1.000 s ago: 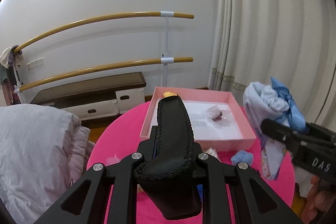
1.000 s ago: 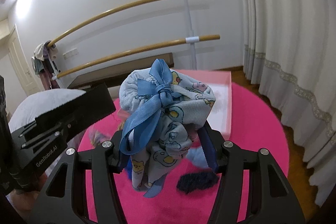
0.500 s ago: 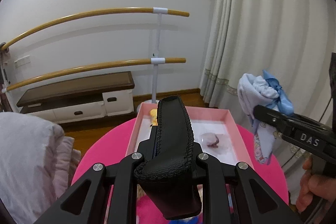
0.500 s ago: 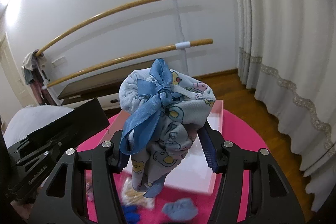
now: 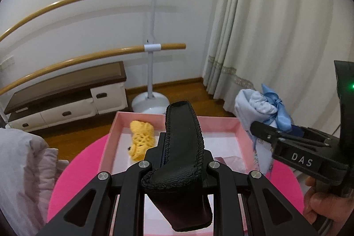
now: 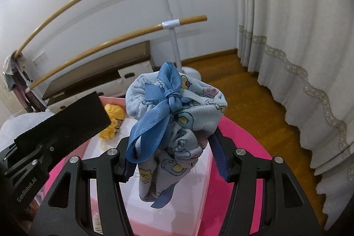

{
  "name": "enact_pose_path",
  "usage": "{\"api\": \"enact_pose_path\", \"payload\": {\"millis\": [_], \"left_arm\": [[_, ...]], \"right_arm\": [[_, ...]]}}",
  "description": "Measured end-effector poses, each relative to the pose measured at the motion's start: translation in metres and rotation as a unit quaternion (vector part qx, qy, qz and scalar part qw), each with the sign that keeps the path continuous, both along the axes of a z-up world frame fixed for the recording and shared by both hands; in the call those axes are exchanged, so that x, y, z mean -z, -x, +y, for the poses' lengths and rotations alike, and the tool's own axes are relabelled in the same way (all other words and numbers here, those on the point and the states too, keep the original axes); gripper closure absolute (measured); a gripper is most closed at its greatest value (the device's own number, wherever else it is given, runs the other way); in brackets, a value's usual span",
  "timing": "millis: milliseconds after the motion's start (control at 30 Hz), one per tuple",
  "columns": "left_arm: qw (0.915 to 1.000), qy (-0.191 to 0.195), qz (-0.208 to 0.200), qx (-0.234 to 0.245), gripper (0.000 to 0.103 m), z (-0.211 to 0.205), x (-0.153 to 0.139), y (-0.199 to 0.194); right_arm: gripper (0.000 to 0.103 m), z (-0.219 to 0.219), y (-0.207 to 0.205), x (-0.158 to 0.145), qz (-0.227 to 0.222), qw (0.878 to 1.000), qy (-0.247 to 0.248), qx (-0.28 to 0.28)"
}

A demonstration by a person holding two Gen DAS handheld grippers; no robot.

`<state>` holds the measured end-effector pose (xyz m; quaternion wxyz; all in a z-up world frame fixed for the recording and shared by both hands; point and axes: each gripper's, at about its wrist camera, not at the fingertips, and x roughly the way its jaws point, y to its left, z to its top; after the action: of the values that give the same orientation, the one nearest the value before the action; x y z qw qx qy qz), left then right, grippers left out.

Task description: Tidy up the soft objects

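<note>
The right gripper (image 6: 174, 160) clamps a soft, light bundle (image 6: 177, 116) at frame centre, above the pink box (image 5: 110, 138). The left gripper (image 5: 179, 147) pinches a limp black sleeve (image 5: 181, 138); mid-body grips suit both.

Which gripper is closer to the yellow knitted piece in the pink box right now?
Left. The left gripper, shut on a black sleeve, sits just right of the yellow knitted piece. The right gripper, shut on the blue bundle, hangs over the pink box at its far right edge.

Box (image 5: 112, 136) on the table (image 5: 73, 171) — knit (image 5: 141, 139) in its far-left corner; bench (image 5: 64, 92) and barre (image 5: 152, 45) behind, curtain (image 5: 265, 37) right.
</note>
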<state>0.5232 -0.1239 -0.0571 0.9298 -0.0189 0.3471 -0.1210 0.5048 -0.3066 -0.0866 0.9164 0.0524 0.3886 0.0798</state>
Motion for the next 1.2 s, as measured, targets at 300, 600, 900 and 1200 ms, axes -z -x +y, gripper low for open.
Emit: {"api": "enact_pose_path", "payload": {"millis": [300,600,900,1200], "left_arm": [[0.999,-0.018,0.037,0.018,0.085,-0.031,0.021,-0.068],[0.997,-0.036,0.069,0.003,0.067,-0.048,0.03,-0.111],[0.9982,-0.039,-0.014,-0.043,0.0,-0.033,-0.016,-0.072],[0.9959,-0.033,-0.052,-0.066,0.0,-0.014,-0.025,-0.004]], "right_arm": [[0.047,0.004,-0.029,0.024,0.032,0.999,0.016,0.001],[0.018,-0.007,-0.039,0.042,0.057,0.998,-0.01,0.02],[0.0,-0.015,-0.006,0.016,0.023,0.999,-0.021,0.045],[0.0,-0.005,0.068,-0.022,-0.03,0.998,-0.025,0.044]]}}
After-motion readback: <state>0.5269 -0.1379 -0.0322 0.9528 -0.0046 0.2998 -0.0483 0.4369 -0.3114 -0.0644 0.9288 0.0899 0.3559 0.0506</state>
